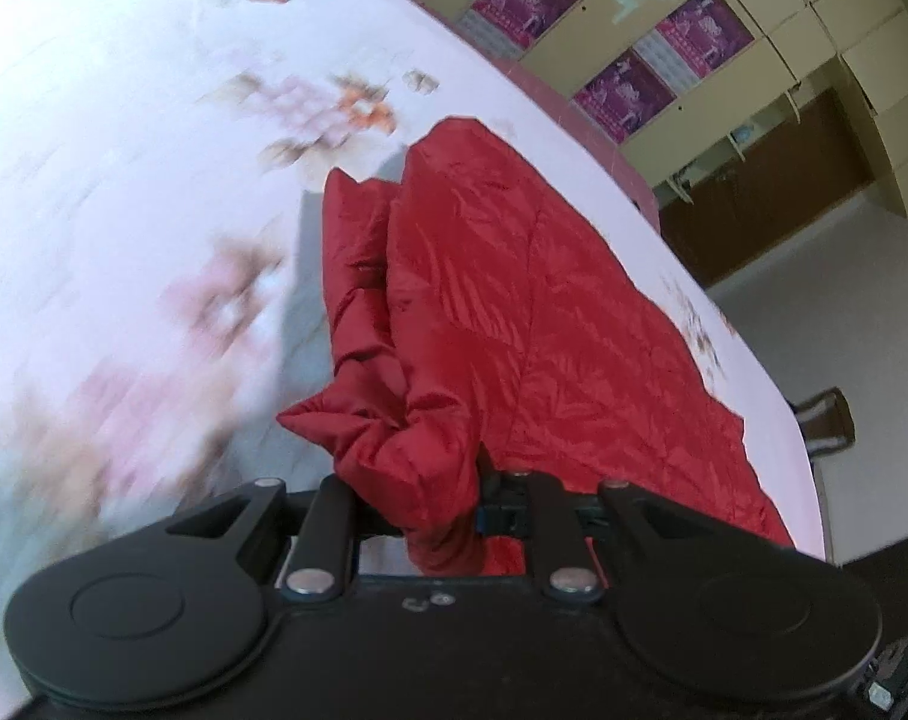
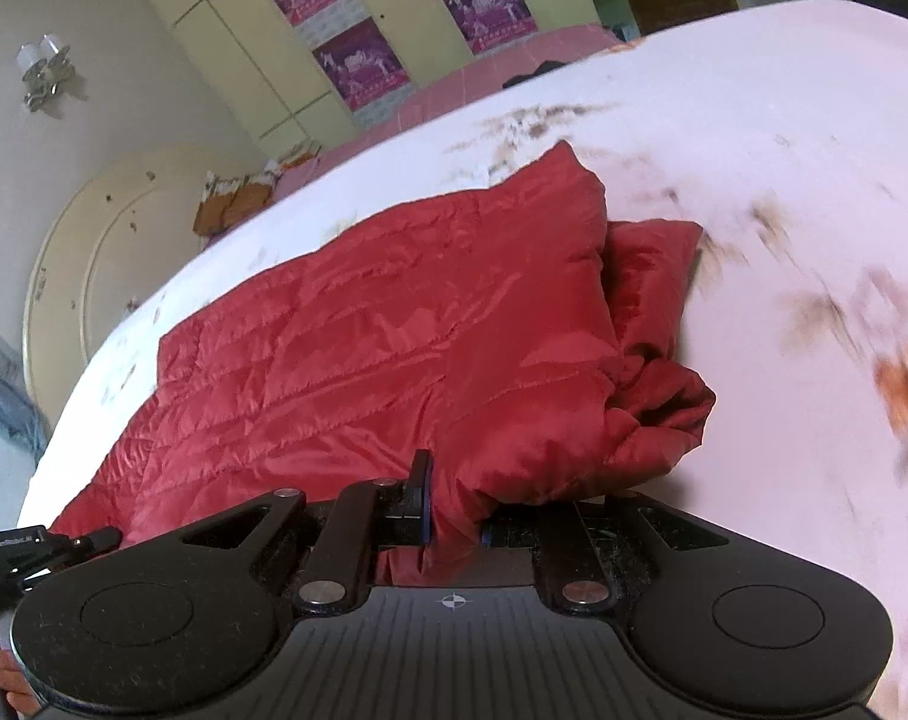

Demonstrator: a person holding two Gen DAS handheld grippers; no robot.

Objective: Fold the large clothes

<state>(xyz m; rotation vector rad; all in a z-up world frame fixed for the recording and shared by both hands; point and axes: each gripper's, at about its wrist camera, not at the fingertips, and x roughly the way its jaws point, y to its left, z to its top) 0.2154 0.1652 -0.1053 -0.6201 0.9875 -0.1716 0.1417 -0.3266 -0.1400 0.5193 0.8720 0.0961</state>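
Both tongs pinch the red jacket (image 1: 514,300): left tongs (image 1: 436,510) and right tongs (image 2: 454,516) grip its near edge at 6 o'clock, ready to fold it over on the bed (image 1: 124,180).

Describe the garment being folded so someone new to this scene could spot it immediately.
A wide bed with a pale floral sheet fills both views. On it lies a red quilted jacket, its near edge pinched by the left gripper and right gripper. It is the only solid red, shiny thing on the sheet.
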